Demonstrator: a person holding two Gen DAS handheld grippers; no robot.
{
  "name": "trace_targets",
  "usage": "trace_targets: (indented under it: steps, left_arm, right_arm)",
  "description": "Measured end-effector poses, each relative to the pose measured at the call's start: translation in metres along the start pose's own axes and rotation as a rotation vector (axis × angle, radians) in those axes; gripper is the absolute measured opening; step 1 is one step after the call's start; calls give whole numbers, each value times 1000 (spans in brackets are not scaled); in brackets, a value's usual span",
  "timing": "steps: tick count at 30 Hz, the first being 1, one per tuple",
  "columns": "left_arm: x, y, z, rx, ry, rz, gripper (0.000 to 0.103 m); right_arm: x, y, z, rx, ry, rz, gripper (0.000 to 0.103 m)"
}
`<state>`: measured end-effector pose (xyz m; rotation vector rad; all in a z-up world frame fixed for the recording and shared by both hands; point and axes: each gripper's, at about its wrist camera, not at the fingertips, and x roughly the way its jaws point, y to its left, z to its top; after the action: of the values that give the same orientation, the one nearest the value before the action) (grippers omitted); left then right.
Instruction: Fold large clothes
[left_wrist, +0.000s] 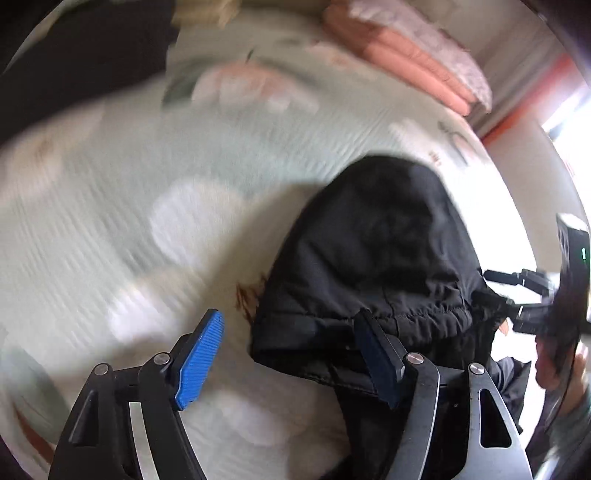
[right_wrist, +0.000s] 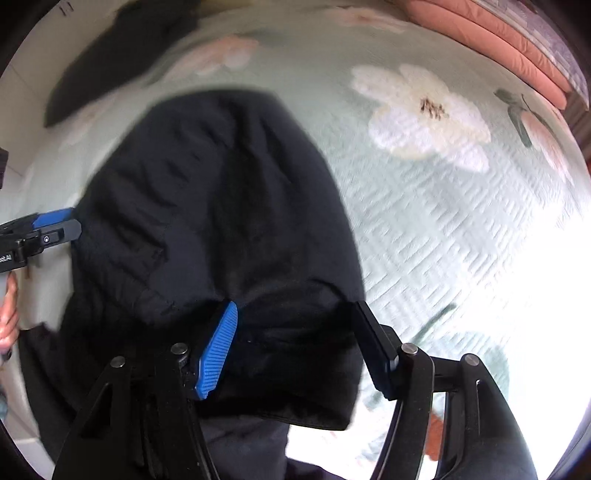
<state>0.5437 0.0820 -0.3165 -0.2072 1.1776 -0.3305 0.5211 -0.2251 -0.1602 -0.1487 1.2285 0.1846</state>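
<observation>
A black padded garment (right_wrist: 221, 229) lies bunched on a pale green floral bedspread (right_wrist: 443, 229), which serves as the reference surface; both views are motion-blurred. The left gripper (left_wrist: 291, 358) stands with its 2 jaws apart above the bedspread, its right pad against the garment's near gathered edge and its left pad over bare bedspread, nothing clamped between them. The right gripper (right_wrist: 295, 350) also has its jaws spread, straddling the garment's near hem without closing on it, and folded pink bedding (left_wrist: 406, 55) sits at the bedspread's far edge.
</observation>
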Motion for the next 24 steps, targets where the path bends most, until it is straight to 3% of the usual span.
trace_targets:
  steps: [4, 10, 17, 21, 24]
  left_arm:
    - [-18, -6, 30, 65, -27, -70, 75]
    - [24, -4, 70, 26, 91, -253, 75]
    - [62, -10, 69, 32, 179, -338, 75]
    - [80, -3, 67, -11, 253, -414, 75]
    - [84, 6, 67, -67, 260, -467, 75]
  right_arm:
    - [-9, -28, 21, 32, -44, 47, 68]
    - [18, -54, 37, 93, 13, 152, 69]
    - [45, -49, 51, 57, 47, 228, 69]
    - [59, -53, 51, 59, 49, 334, 71]
    - [66, -53, 51, 38, 32, 380, 62]
